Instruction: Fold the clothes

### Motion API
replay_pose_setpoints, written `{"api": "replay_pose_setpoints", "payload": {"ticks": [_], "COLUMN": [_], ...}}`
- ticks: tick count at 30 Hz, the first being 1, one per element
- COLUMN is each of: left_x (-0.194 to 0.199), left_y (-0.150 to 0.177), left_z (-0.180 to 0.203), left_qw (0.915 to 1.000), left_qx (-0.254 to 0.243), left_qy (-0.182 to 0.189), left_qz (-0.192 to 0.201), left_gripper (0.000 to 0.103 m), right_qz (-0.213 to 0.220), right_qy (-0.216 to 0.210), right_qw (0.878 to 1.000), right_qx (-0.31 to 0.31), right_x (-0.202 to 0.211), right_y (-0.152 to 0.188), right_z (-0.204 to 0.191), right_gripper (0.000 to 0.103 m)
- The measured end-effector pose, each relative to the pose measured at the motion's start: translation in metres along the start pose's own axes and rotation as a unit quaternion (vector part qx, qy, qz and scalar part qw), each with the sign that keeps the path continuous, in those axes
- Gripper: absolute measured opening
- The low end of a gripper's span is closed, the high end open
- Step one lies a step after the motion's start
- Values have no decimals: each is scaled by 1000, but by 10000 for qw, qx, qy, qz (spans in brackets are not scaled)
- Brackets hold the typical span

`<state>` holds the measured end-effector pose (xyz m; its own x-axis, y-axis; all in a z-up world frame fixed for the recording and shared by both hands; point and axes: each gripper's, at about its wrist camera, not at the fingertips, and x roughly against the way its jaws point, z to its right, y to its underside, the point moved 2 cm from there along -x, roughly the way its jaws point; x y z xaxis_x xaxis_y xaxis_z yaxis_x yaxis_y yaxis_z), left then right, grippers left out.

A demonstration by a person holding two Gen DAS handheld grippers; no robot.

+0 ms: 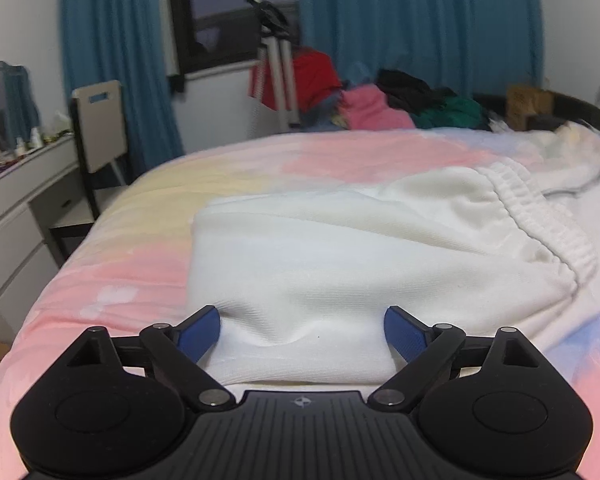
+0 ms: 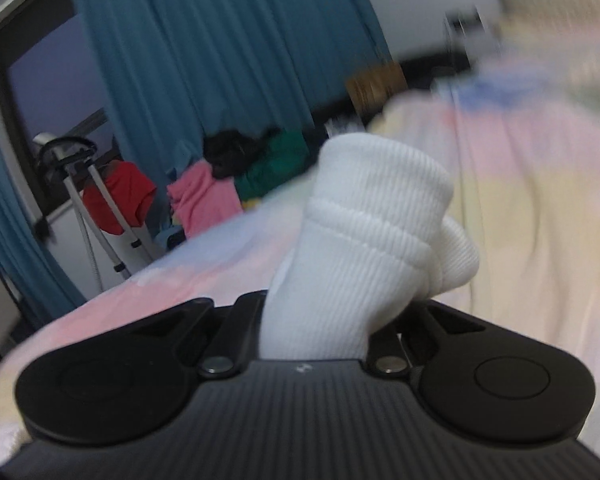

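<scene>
White garment [image 1: 340, 248] lies on bed [image 1: 120, 248], partly folded, its near edge between the wide-spread left tongs [image 1: 302, 330], not gripped; right tongs [image 2: 316, 328] clamp a ribbed cuff [image 2: 372, 216] lifted off the bed; fold unfinished, clothes pile [image 1: 380, 104] far ahead untouched

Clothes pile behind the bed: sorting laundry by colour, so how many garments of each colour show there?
Red garment: 1
Pink garment: 1
Black garment: 1
Green garment: 1
Total: 4 colour groups visible; pieces hidden underneath cannot be counted.
</scene>
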<state>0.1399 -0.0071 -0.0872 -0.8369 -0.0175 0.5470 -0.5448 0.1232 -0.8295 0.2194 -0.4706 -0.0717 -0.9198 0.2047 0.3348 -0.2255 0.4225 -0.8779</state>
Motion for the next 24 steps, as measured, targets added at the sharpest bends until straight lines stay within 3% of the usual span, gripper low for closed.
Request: {"api": "replay_pose_setpoints", "payload": {"ticks": [6, 11, 16, 20, 24], "left_x": [13, 37, 58, 58, 53], "left_y": [-9, -21, -21, -7, -1], "left_z": [-48, -84, -125, -152, -164], "left_qw": [9956, 9897, 9758, 9625, 9553], "left_qx": [941, 1352, 2009, 2603, 2905], "left_qy": [-3, -302, -439, -386, -50], "left_qz": [-45, 372, 737, 655, 548], "left_gripper": [88, 91, 92, 92, 92], "right_qz": [949, 1501, 1544, 1136, 733], "right_qy": [-168, -809, -1502, -1937, -2174], "right_qw": [9886, 9576, 9175, 8956, 8597], "right_qx": [1160, 2322, 3345, 3840, 4564], "right_x": [60, 109, 134, 139, 141], "right_y": [-18, 8, 79, 162, 236], "right_z": [-96, -193, -276, -304, -303], "right_gripper": [14, 14, 14, 14, 14]}}
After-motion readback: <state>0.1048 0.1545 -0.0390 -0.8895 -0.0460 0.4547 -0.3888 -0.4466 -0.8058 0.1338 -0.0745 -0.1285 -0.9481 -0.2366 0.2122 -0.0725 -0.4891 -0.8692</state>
